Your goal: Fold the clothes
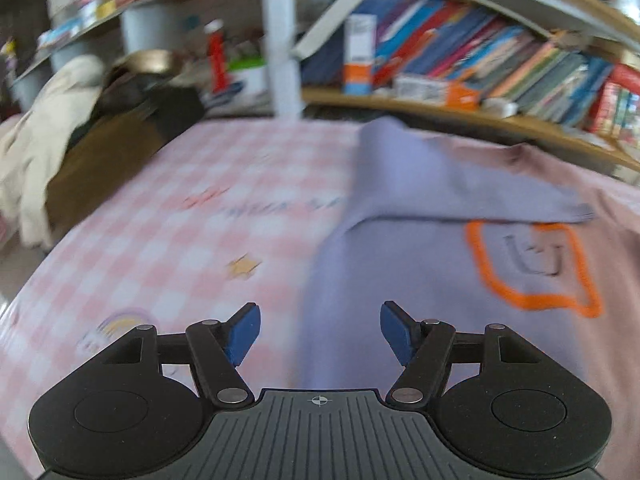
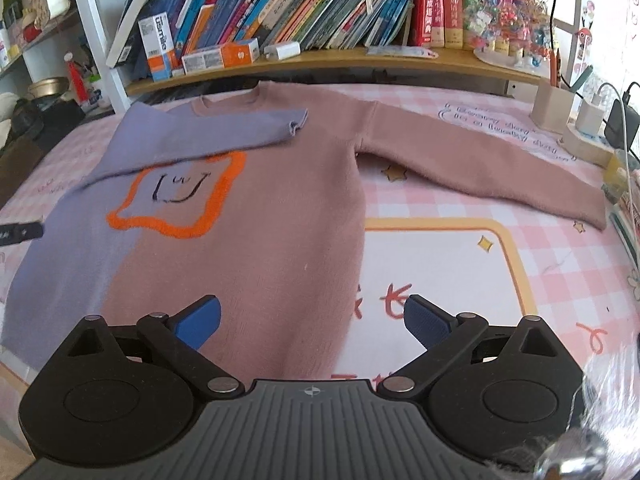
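Pink checked bedcover (image 2: pixel 460 264) carries the sweater (image 2: pixel 256 240), lilac sleeve (image 2: pixel 208 130) folded in. Both my left gripper (image 1: pixel 320 332) and right gripper (image 2: pixel 312 320) stand spread, empty. I judge the pink sleeve (image 2: pixel 480 164) next: pinch its cuff, fold straight.

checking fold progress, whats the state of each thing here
sweater: flat on the bed, face up
purple sleeve: folded across the chest
pink sleeve: spread out, unfolded
left gripper: open, empty
right gripper: open, empty, over the hem
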